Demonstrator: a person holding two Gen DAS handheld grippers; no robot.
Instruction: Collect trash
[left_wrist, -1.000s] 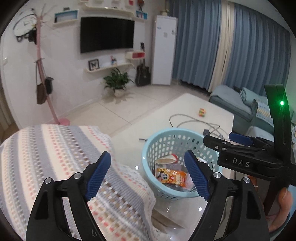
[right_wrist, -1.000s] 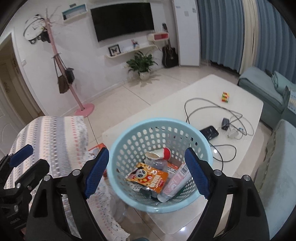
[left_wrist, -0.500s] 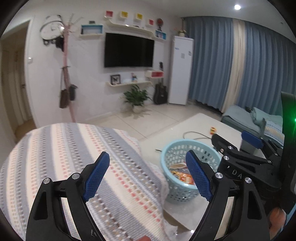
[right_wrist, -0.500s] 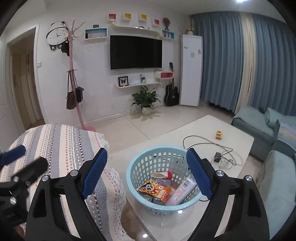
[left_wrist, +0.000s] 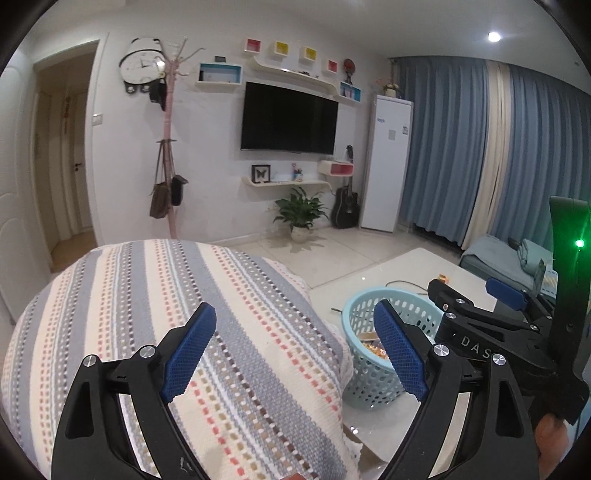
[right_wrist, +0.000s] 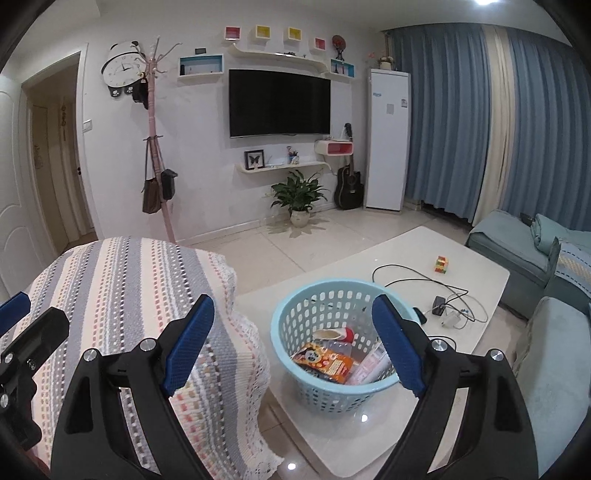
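Left tongs (left_wrist: 295, 354): blue pads spread wide, nothing between them; held above a striped knitted cover (left_wrist: 177, 332) draped over a rounded piece of furniture.

Right tongs (right_wrist: 293, 343): pads likewise spread wide and empty; seen from the left wrist view as a black frame with a green light at the right edge, a fingertip (left_wrist: 550, 432) of the holding hand visible below it.

Basket (right_wrist: 295, 332): pale blue, perforated plastic, upright on the near end of the white surface (right_wrist: 476, 280), just beside the covered furniture. It is framed partly between the pads of the right tongs but not touched by them.

Trash, all inside the basket: an orange snack packet (right_wrist: 325, 363) with a panda printed on it, lying flat; a pale tube or wrapper (right_wrist: 371, 365) leaning against the right wall; a white and red piece (right_wrist: 338, 334) towards the back; something clear beneath, not identifiable.

Other items on the surface, well apart from the basket: a loop of dark cable (right_wrist: 410, 273), a small black adapter (right_wrist: 439, 305) with white leads, a coloured puzzle cube (right_wrist: 440, 264) near the far end.

Background: a wall-mounted television (right_wrist: 279, 102), a pink coat stand (right_wrist: 157, 147), a potted plant (right_wrist: 299, 199), blue curtains (right_wrist: 461, 122).
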